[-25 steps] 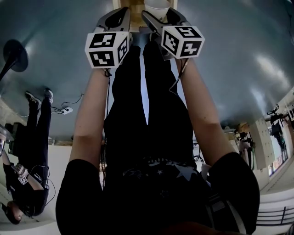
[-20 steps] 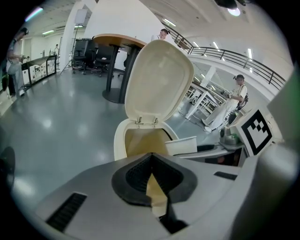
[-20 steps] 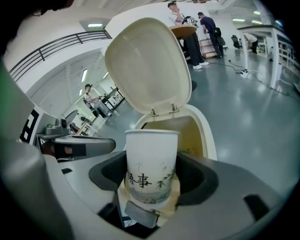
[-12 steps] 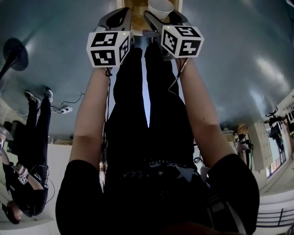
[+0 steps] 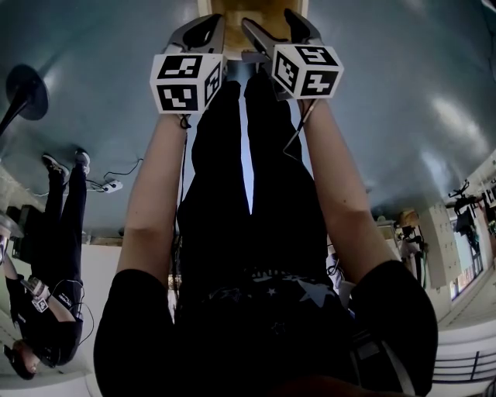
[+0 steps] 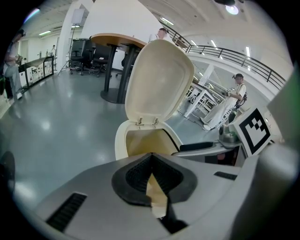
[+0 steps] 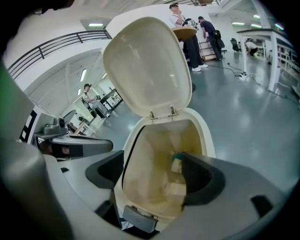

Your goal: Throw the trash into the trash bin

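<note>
A cream pedal trash bin (image 7: pixel 206 136) stands with its lid (image 7: pixel 147 65) raised, right under both grippers. Pale crumpled trash (image 7: pixel 176 190) and a teal scrap (image 7: pixel 178 157) lie inside it. My right gripper (image 7: pixel 150 173) hangs over the bin's mouth; its jaws are opening, spread wide with nothing between them. In the head view the right gripper (image 5: pixel 277 27) and left gripper (image 5: pixel 198 31) sit side by side above the bin's tan inside (image 5: pixel 236 9). In the left gripper view the left gripper (image 6: pixel 151 159) has its pads closed together, aimed at the bin (image 6: pixel 123 140) and its lid (image 6: pixel 159 79).
The bin's grey foot pedal (image 7: pixel 138 218) is at its near base. A round table (image 6: pixel 115 40) stands behind the bin. People stand far off (image 7: pixel 190 33), and one stands at the left (image 5: pixel 46 256). The floor is a glossy grey (image 5: pixel 403 116).
The white cup that sat between the right gripper's jaws is gone from the head view. Those jaws now stand wider apart. The left gripper has kept its place.
</note>
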`<state>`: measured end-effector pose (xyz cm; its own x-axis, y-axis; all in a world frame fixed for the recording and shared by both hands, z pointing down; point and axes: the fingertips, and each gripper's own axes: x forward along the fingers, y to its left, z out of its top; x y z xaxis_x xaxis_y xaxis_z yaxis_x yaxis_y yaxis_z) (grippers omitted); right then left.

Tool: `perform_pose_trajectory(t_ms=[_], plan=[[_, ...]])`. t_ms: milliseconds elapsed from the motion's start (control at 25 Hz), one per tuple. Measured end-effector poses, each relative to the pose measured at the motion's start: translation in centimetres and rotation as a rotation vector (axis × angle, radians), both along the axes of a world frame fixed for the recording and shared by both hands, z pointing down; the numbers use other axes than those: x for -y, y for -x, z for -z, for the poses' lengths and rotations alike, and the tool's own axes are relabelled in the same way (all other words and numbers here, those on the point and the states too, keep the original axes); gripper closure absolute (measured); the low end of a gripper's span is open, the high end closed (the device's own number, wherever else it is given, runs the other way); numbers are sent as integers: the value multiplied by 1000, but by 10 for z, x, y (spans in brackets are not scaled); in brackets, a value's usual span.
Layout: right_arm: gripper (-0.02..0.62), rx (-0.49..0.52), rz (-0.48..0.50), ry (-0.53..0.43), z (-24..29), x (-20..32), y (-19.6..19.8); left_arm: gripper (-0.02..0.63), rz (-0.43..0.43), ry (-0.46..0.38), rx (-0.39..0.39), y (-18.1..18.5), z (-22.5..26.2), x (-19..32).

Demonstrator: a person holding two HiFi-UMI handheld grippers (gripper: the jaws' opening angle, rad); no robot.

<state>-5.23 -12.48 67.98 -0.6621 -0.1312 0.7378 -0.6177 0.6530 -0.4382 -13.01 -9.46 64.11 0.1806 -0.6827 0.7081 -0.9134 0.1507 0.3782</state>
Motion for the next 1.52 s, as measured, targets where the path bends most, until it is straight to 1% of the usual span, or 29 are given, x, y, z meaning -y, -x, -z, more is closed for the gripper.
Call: perform_pose_trajectory(t_ms=[240, 440, 680, 800, 960, 1040, 1160, 1200, 1280, 1320, 1400, 1480, 1520], plan=[[221, 5, -7, 7, 6, -4, 1, 595, -13, -7, 2, 0, 6, -2], [221, 10, -28, 41, 18, -5, 0, 595, -29, -21, 3, 0, 16, -3], [222, 2, -32, -4, 43, 0, 1, 595, -63, -44, 14, 0, 36, -1], [273, -23, -44, -40, 61, 4, -3, 595, -88, -60, 24, -2, 54, 3], [285, -20, -66, -69, 90, 1, -5, 595, -93, -84, 44, 5, 79, 5], [324, -17, -77, -99, 104, 3, -6, 595, -100, -106, 53, 8, 93, 9], [345, -20, -83, -126, 122, 3, -9, 595, -116, -142, 64, 7, 115, 15], [365, -24, -88, -129, 128, 1, -11, 595, -117, -150, 64, 7, 122, 15], [452, -30, -102, -144, 143, -1, -15, 595, -115, -163, 59, 5, 134, 13], [471, -30, -107, -156, 151, -2, -16, 595, -114, -169, 56, 4, 139, 12], [483, -29, -118, -178, 164, -4, -18, 595, -117, -177, 52, 1, 149, 9], [525, -25, -141, -194, 175, -3, -20, 595, -119, -188, 53, -2, 161, 6], [529, -20, -154, -199, 180, -2, -21, 595, -119, -197, 52, -3, 168, 6]])
